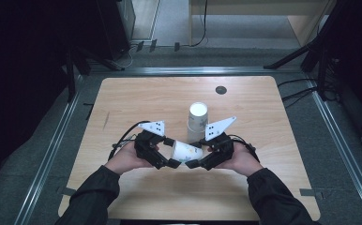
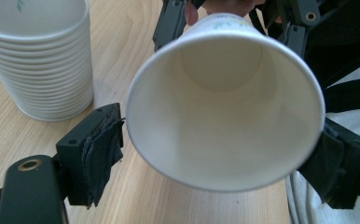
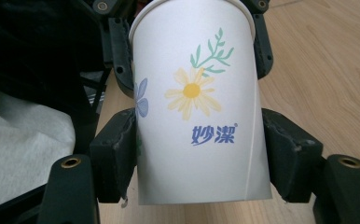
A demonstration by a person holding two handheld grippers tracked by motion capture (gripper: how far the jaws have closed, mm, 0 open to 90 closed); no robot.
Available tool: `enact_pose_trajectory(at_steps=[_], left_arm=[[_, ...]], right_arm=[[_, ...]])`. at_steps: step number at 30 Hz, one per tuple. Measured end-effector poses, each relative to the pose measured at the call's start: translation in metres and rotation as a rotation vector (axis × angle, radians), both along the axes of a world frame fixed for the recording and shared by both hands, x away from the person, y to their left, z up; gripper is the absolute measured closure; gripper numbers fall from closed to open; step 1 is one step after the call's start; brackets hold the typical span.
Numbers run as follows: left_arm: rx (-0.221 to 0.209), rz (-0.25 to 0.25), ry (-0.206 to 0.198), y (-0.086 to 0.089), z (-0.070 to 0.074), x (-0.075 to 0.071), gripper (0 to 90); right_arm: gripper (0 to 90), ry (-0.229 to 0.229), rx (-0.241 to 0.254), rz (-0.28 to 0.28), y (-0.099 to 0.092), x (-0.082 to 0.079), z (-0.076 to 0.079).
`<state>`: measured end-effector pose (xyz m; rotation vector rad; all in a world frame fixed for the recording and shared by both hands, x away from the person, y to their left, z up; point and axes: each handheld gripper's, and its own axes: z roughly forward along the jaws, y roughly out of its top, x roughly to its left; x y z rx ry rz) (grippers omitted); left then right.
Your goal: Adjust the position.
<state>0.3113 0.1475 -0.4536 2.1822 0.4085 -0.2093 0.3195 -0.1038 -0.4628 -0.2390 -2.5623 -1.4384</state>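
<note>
- Pale wood-grain bench (image 1: pixel 137 101) with rounded corners, standing on grey floor (image 1: pixel 338 140) inside metal rails; small dark round disc (image 1: pixel 221 90) set into the far part of the top.
- Dark surroundings at both sides; light wooden furniture (image 1: pixel 305 18) and black cables beyond the far edge.
- Stack of paper cups (image 1: pixel 197 122) upright near the middle of the bench, mouth up, white inside; seen in the left gripper view (image 2: pixel 40 65) as many nested rims, nothing visible inside the top one.
- Single paper cup (image 1: pixel 186 152) lying on its side between the two tools, just in front of the stack and apart from it; whether touching the bench or raised off it, cannot tell.
- Cup empty: white bare interior and flat bottom in the left gripper view (image 2: pixel 225 107); outside printed with a yellow daisy, a blue flower, green sprig and blue lettering in the right gripper view (image 3: pixel 197 107).
- Left hand-held gripper (image 1: pixel 172 152) at the cup's open mouth, one padded jaw on each side of the rim; both pads at the rim's outer edge with no clear gap, rim still round, so a firm clamp cannot be confirmed.
- Right hand-held gripper (image 1: pixel 197 159) clamped on the cup's body near its base, pads pressed against both sides of the wall.
- Dark sleeves and both hands entering from the near edge, grey three-cornered plates on top of both tools.
</note>
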Motion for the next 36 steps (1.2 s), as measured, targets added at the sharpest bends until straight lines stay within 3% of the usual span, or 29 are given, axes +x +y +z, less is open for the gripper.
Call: enact_pose_trajectory(at_steps=[3, 9, 20, 26, 30, 36], left_arm=[[-0.004, -0.015, -0.006, 0.0, 0.0, 0.0, 21.0], [-0.005, -0.018, -0.012, 0.0, 0.0, -0.001, 22.9], [0.04, -0.003, -0.03, 0.006, 0.013, 0.002, 23.4], [0.136, 0.026, -0.033, 0.002, 0.029, 0.007, 23.3], [0.213, -0.009, -0.074, -0.005, 0.038, 0.008, 23.3], [0.318, -0.065, -0.103, -0.019, 0.041, 0.008, 23.4]], right_arm=[[33.4, 0.001, -0.005, 0.002, 0.001, 0.0, -0.001], [33.4, 0.007, -0.006, 0.0, 0.001, 0.0, -0.001], [26.4, 0.001, -0.029, -0.029, 0.001, 0.002, -0.003], [25.4, -0.028, -0.062, -0.055, -0.001, 0.001, -0.005], [25.3, -0.024, -0.071, -0.072, -0.003, 0.001, -0.007], [25.1, -0.032, -0.084, -0.078, -0.003, 0.0, -0.009]])
